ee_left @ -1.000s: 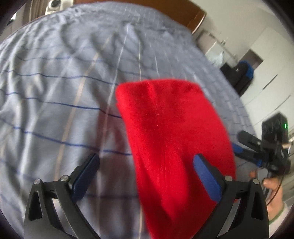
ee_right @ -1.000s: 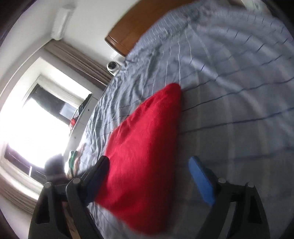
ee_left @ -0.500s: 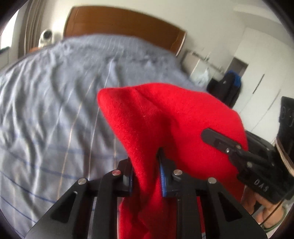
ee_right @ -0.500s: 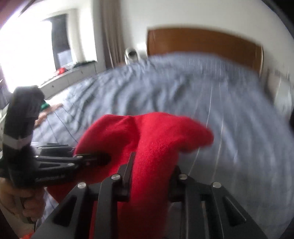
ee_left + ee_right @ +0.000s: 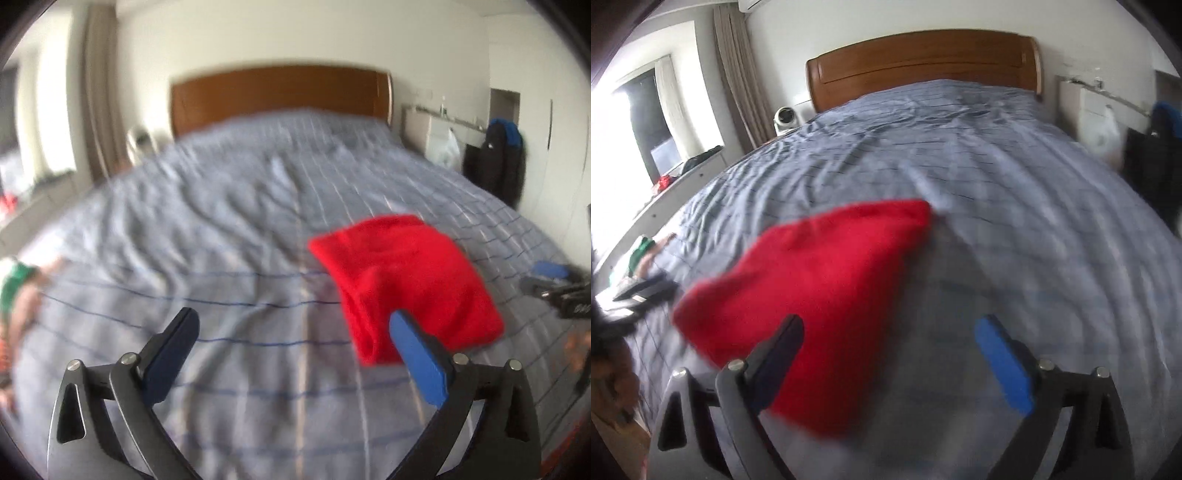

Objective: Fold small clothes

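Only right view: fan (image 5: 785,119) beside headboard (image 5: 923,62).

My left tool (image 5: 293,328) has just sprung apart again: both fingers stand wide, tilted downward, with nothing pinched between the pads. My right tool (image 5: 888,334) has likewise just opened, its fingers spread and angled down, gripping nothing. In the left view its tips (image 5: 546,275) show at the right edge.
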Tool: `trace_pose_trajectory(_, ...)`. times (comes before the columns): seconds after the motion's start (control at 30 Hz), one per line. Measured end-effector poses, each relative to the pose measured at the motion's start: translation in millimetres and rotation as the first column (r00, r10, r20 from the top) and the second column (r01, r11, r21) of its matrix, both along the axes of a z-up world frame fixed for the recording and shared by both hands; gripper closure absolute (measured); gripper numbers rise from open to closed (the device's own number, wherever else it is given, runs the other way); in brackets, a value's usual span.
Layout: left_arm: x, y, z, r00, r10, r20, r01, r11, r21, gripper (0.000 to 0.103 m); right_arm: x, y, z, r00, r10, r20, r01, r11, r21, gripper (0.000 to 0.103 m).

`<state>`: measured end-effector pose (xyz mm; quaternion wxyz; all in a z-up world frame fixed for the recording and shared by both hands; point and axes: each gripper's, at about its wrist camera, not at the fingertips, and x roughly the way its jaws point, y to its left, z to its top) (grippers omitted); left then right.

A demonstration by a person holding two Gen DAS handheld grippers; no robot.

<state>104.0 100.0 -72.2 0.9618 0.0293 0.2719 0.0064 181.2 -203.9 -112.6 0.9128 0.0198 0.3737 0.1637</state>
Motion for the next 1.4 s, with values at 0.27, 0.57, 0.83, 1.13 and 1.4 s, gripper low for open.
trace_pose_trajectory(0.27,-72.2,-31.1,18.4,0.977,0.187,0.099,-0.2,0.969,0.145,0.0,-112.1,-14.0,49.2,0.989,0.032,0.147,-0.024,0.998,-0.06,0.0)
trace_pose_trajectory(0.57,-117.4,-69.0,-16.0,0.987,0.061,-0.151,-0.051,0.996,0.069,0.0,-198.1,15.3,42.6,0.992,0.03,0.122,-0.016,0.993,-0.119,0.0)
trace_pose_trajectory(0.83,-142.3,-73.4,-0.3,0.985,0.03,-0.169,-0.025,0.999,0.035,0.0,-227.8,26.2,41.1,0.991,0.123,0.048,-0.114,0.981,-0.158,0.0)
trace_pose_trajectory(1.13,-123.5,-73.1,-4.5,0.972,0.145,-0.184,-0.135,0.989,0.063,0.0,-215.0,10.2,62.8,0.995,-0.006,0.101,0.015,0.996,-0.089,0.0)
trace_pose_trajectory(1.4,-121.4,-71.9,-9.3,0.967,0.156,-0.202,-0.143,0.987,0.076,0.0,-206.7,13.1,52.3,0.996,-0.021,0.082,0.032,0.99,-0.136,0.0)
